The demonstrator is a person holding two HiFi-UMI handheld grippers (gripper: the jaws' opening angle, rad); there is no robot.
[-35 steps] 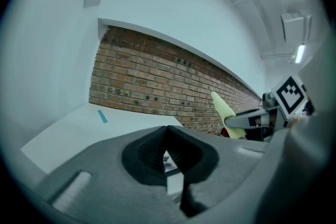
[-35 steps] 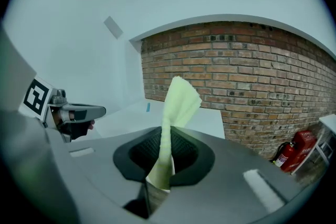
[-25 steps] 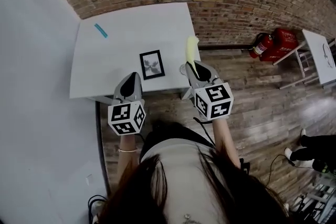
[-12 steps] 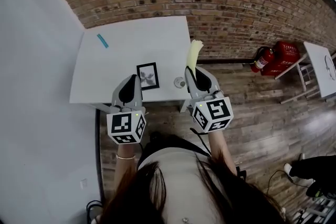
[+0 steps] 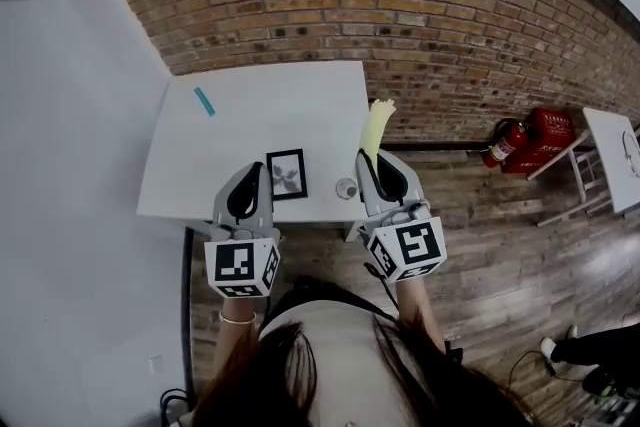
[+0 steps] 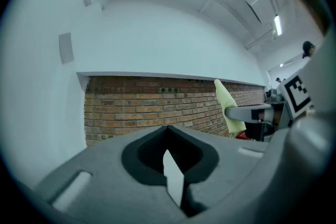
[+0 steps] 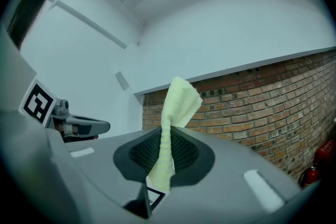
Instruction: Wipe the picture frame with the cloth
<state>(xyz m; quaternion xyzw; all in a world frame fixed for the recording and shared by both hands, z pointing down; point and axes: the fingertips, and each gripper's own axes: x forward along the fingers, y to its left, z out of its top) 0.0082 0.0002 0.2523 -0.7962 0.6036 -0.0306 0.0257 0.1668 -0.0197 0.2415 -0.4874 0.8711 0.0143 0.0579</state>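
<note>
Cloth [image 5: 377, 120], pale yellow, squeezed tight between the jaws of the right gripper [image 5: 368, 157], with its loose end sticking up past them. Left gripper [image 5: 255, 171] closed all the way, with nothing in it. Both held side by side over the near edge of the white table [image 5: 260, 105], pointing toward the brick wall [image 5: 400, 15]. Picture frame [image 5: 287, 175], black, with a small plant picture inside. Lies flat on the table near that edge, between the two grippers, touched by neither. Small round thing [image 5: 346, 187] on the table just to the right of it. Blue strip [image 5: 204, 101] far back on the left side. Red fire extinguisher [image 5: 505, 140] down on the wood floor [image 5: 520, 235], off to the right.
</note>
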